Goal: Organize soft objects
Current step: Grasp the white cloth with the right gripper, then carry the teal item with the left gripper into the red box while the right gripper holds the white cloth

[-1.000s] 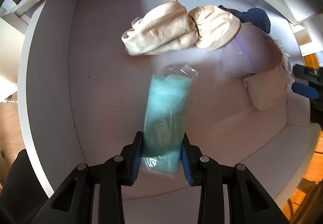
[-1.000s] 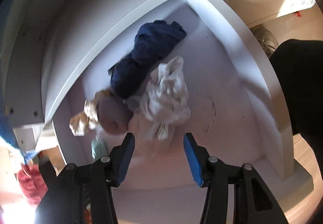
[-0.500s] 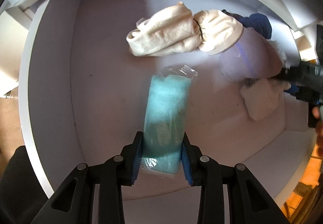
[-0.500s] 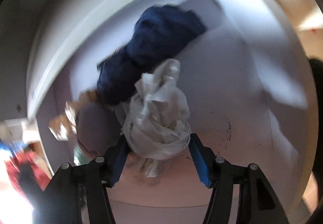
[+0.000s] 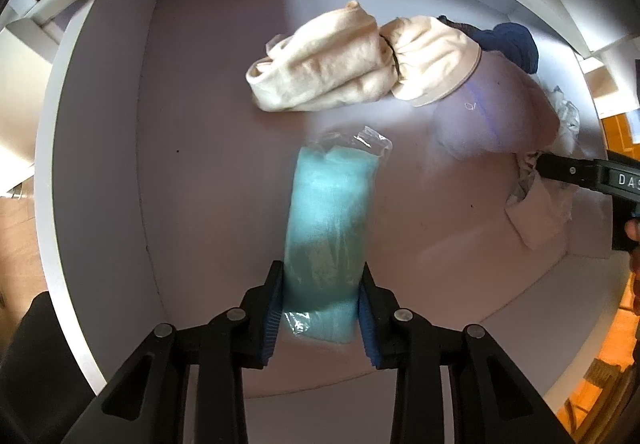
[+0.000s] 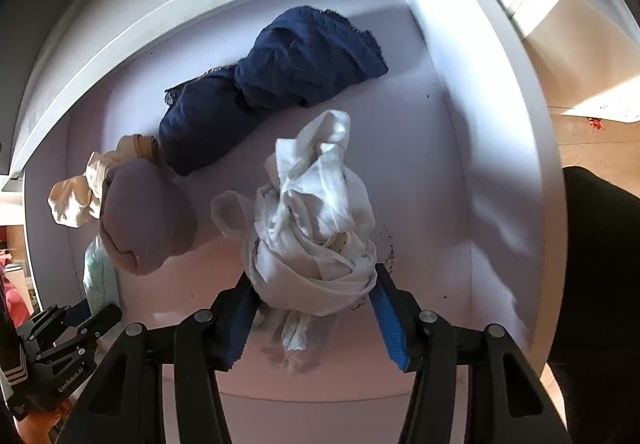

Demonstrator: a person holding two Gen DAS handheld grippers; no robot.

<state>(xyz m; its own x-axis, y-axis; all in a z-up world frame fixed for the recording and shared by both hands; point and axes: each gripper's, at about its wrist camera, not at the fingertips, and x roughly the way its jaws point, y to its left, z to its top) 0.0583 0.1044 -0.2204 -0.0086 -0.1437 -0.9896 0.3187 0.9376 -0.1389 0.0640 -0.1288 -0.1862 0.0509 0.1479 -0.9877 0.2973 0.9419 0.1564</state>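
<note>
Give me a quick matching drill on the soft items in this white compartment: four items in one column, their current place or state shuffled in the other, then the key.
Items
1. teal cloth in clear wrap
2. white crumpled cloth
3. navy cloth
4. cream bundle

States
A. lying free by the back wall
B. clamped in the left gripper
C. tied round its middle with a dark band
D. between the closing jaws of the right gripper

Pairs: 1-B, 2-D, 3-A, 4-C

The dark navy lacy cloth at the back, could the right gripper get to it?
Probably not yet: the right gripper is closing around the white crumpled cloth bundle, which lies between it and the navy cloth.
</note>
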